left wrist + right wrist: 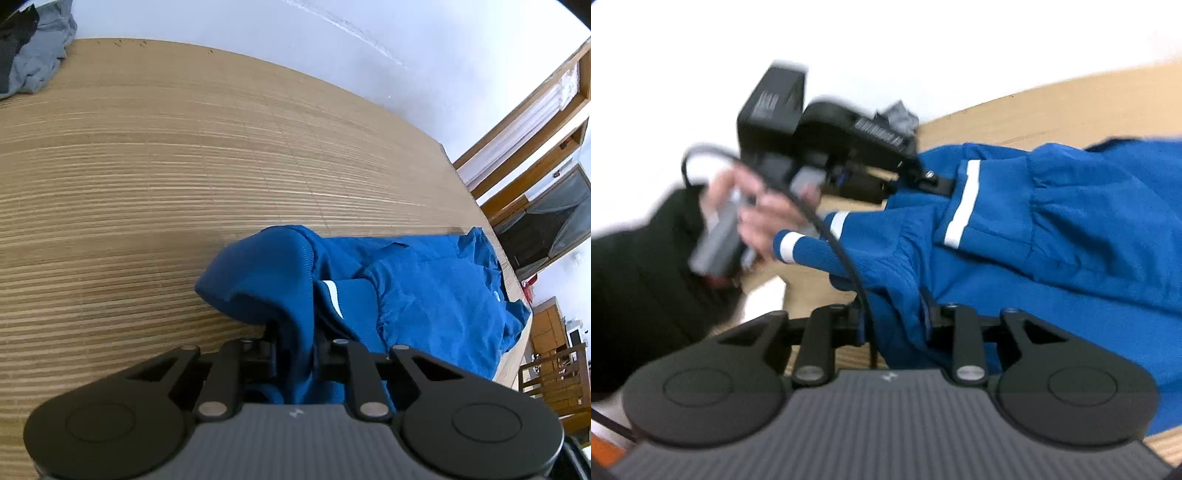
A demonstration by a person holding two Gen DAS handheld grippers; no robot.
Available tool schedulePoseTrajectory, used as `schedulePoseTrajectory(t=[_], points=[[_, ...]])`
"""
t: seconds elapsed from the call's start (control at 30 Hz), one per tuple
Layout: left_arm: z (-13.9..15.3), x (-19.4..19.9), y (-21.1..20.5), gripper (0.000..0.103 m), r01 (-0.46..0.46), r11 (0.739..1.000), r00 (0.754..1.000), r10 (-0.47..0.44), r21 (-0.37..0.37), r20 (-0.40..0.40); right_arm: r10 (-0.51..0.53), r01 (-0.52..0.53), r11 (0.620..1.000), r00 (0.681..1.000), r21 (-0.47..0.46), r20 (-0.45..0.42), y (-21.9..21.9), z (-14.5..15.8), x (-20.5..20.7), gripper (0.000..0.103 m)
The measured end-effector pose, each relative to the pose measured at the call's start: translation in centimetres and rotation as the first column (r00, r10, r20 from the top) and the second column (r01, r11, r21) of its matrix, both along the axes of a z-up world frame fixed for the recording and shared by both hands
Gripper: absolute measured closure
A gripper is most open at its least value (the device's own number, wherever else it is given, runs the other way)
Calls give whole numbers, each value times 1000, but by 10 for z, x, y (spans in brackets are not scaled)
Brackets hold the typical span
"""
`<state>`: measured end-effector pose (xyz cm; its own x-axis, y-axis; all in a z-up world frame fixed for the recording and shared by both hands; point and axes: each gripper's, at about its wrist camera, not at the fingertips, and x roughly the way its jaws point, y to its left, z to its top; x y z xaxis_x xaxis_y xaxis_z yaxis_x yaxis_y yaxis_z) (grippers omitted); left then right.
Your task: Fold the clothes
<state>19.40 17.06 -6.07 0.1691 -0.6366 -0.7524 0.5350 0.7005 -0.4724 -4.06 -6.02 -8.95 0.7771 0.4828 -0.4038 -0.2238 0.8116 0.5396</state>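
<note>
A blue jacket [436, 280] with white stripes lies bunched on the wooden table [184, 166]. My left gripper [295, 339] is shut on a ribbed blue hem, which rises in a fold between its jaws. In the right wrist view the jacket [1071, 229] spreads to the right, with white-striped cuffs toward the left. My right gripper [897, 317] is shut on a fold of blue fabric at the jacket's near edge. The left gripper [923, 173] shows there too, held by a hand [764, 210] with a black sleeve, pinching the jacket's far edge.
A pile of grey and black clothes [40, 48] sits at the table's far left corner. The table's right edge [476, 199] runs beside wooden doors and furniture [535, 177]. A black cable [842, 258] hangs across the jacket near my right gripper.
</note>
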Motion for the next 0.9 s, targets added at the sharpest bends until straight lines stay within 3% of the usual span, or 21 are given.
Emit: schedulePoseTrajectory(t=[0.17, 0.3, 0.4, 0.5, 0.6, 0.7, 0.83, 0.9], points=[[53, -13, -36, 86, 68, 998, 992, -68, 4, 108, -95, 77, 976, 992, 205, 80, -35, 16, -24, 74], [93, -32, -95, 86, 176, 983, 964, -181, 44, 193, -209, 154, 928, 969, 339, 132, -66, 24, -47, 74], [99, -48, -151, 85, 259, 961, 933, -276, 99, 232, -321, 241, 882, 936, 406, 143, -92, 22, -69, 74], [89, -61, -207, 79, 304, 943, 915, -329, 137, 235, -461, 377, 806, 884, 456, 84, -119, 5, -90, 74], [82, -73, -248, 76, 317, 933, 895, -354, 171, 272, -577, 527, 736, 816, 424, -11, -142, -17, -101, 69], [86, -92, -266, 71, 334, 917, 854, -393, 219, 342, -631, 624, 715, 770, 315, -94, -159, -34, -106, 56], [99, -112, -246, 59, 418, 873, 776, -487, 250, 401, -628, 645, 686, 759, 337, -173, -178, -31, -122, 42], [100, -117, -234, 58, 423, 860, 754, -509, 285, 415, -630, 639, 698, 762, 323, -146, -185, -20, -136, 41]])
